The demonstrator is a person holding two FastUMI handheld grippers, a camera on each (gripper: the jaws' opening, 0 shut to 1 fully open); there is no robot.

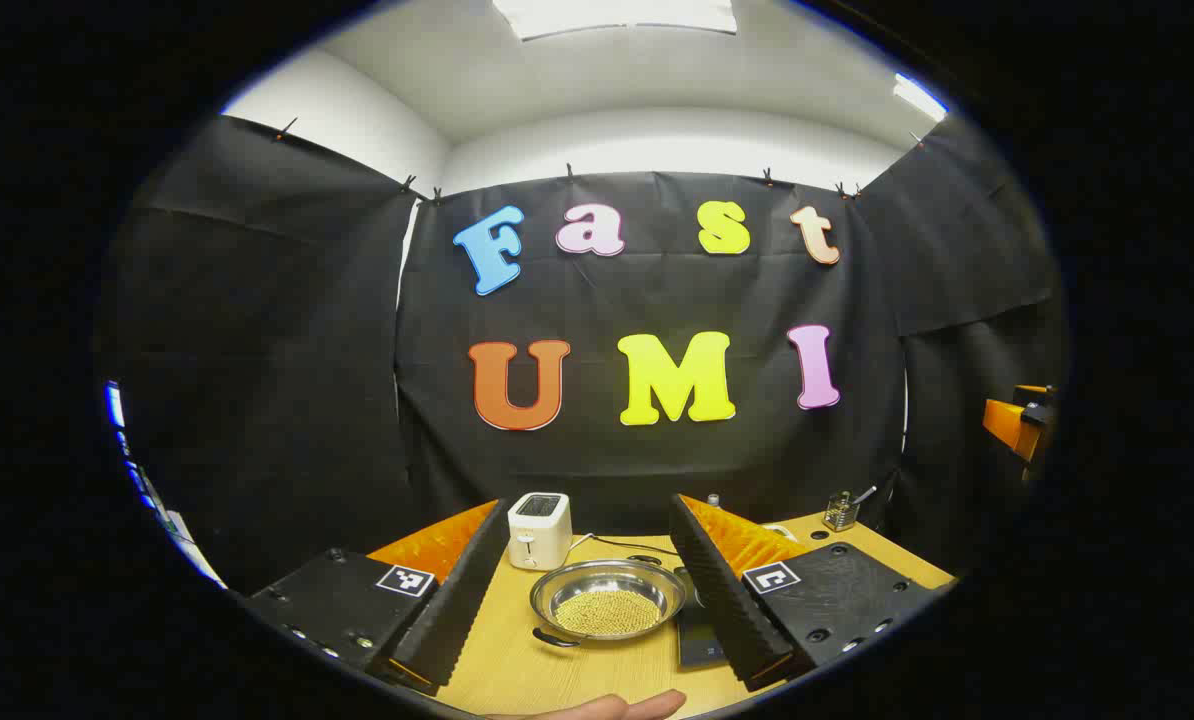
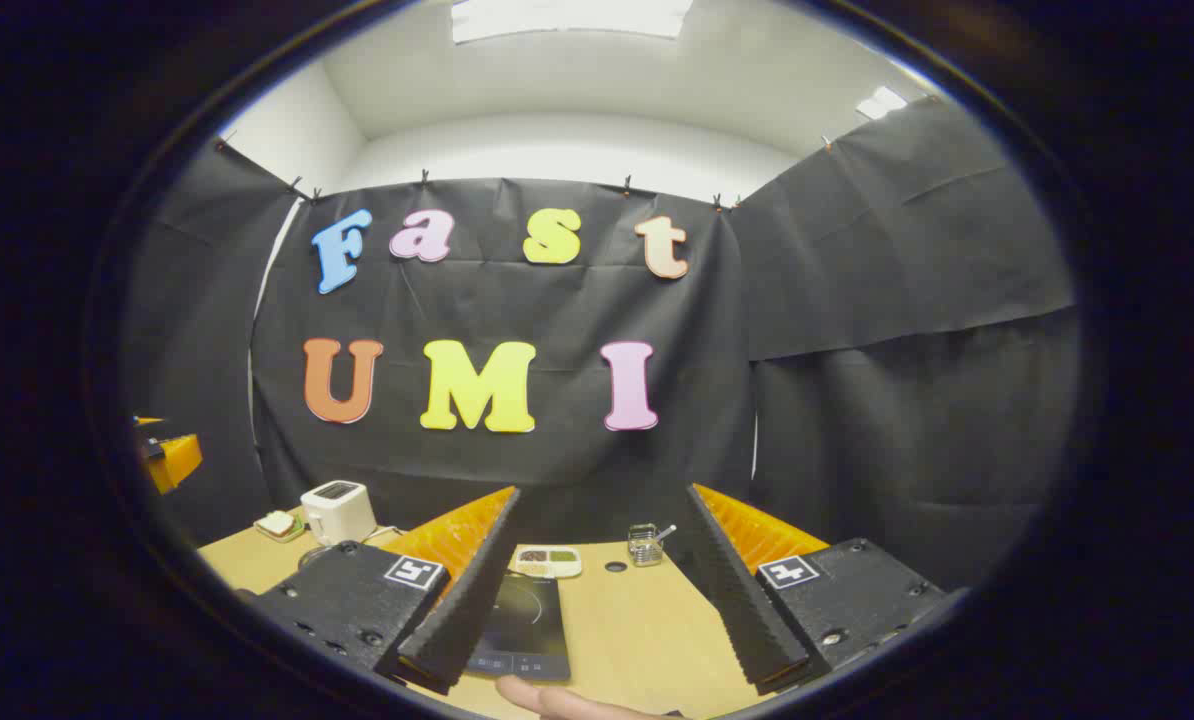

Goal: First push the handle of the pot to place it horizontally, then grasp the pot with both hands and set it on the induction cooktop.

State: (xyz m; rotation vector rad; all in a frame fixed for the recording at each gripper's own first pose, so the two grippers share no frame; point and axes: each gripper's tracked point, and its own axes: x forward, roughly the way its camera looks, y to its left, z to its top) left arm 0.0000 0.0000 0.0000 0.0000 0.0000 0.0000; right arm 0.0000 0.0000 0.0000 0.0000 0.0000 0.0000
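The pot (image 1: 607, 598) sat on the worktop (image 1: 517, 680) right between the spread fingers of the left claw (image 1: 582, 610), a wide, shallow steel pan with a rolled rim and a heap of small yellowish grains in the bottom. One small dark loop handle (image 1: 555, 637) showed at its near-left rim; the opposite handle could not be made out behind the claw's right finger. Just behind it stood a white toaster (image 1: 539, 530), and touching or very near its right side lay the dark induction cooktop (image 1: 699, 640), partly hidden by that finger.

My read: thin stamped metal, stiff and light in itself, but the loose grain load adds weight and would slide and spill if the pot tipped, so it wanted lifting level. The polished rim looked slippery, so the two side handles were the sensible places to pinch, one claw each. The visible handle sat off toward the near-left rather than squarely to the side, so a nudge there to turn the pot looked like the first job.

Over in the right gripper view, the right claw (image 2: 597, 620) also stood spread wide and pinching nothing, hovering over the worktop with the cooktop's flat glass face (image 2: 522, 625) beside its left finger. A small dish (image 2: 547, 561) and a wire holder (image 2: 643, 546) sat farther back. A fingertip (image 2: 547, 697) of the holding hand showed at the bottom edge
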